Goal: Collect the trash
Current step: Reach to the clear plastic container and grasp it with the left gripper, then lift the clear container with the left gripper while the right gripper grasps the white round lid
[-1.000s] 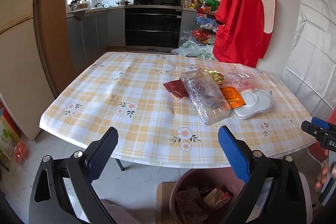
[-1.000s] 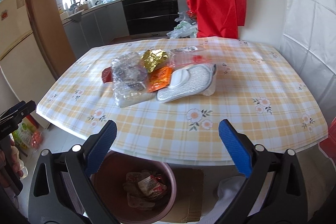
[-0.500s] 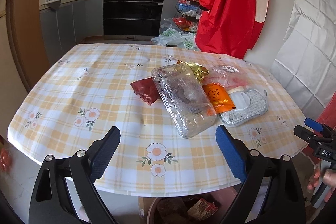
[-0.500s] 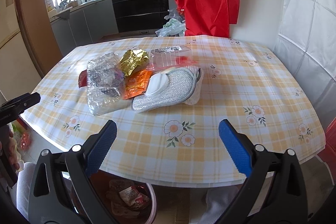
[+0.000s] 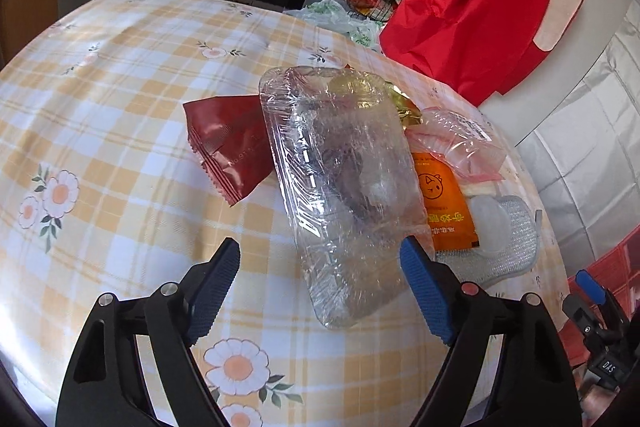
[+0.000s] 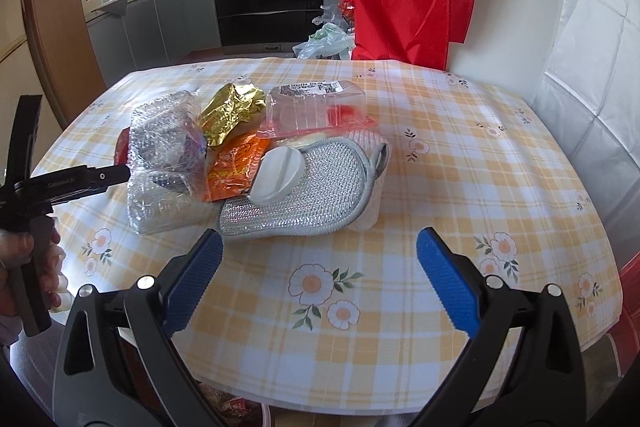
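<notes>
- The trash is not collected yet: the whole pile lies together on the desk, around its middle.
- In the pile you have a clear plastic tray wrapped in film, a dark red packet partly under its left side, a gold foil wrapper, an orange sachet, a clear clamshell box, a white round lid and a silver mesh pad.
- These pieces touch and overlap each other, so I judge that every piece is left to pick.
- Below the near edge of the desk, in the right wrist view, a small part of a container with some wrappers inside is visible; I cannot tell what it is.
- Your left gripper has its fingers wide apart and they hold nothing.
- The near end of the plastic tray lies between these fingers in the left wrist view. The right finger looks just beside the edge of the tray, but I cannot tell if it touches.
- Your right gripper is also wide, and it is empty. It hangs over the near part of the desk, near the mesh pad but apart from it.
- I judge that the plastic tray is your first piece, because the left fingers already frame it.
</notes>
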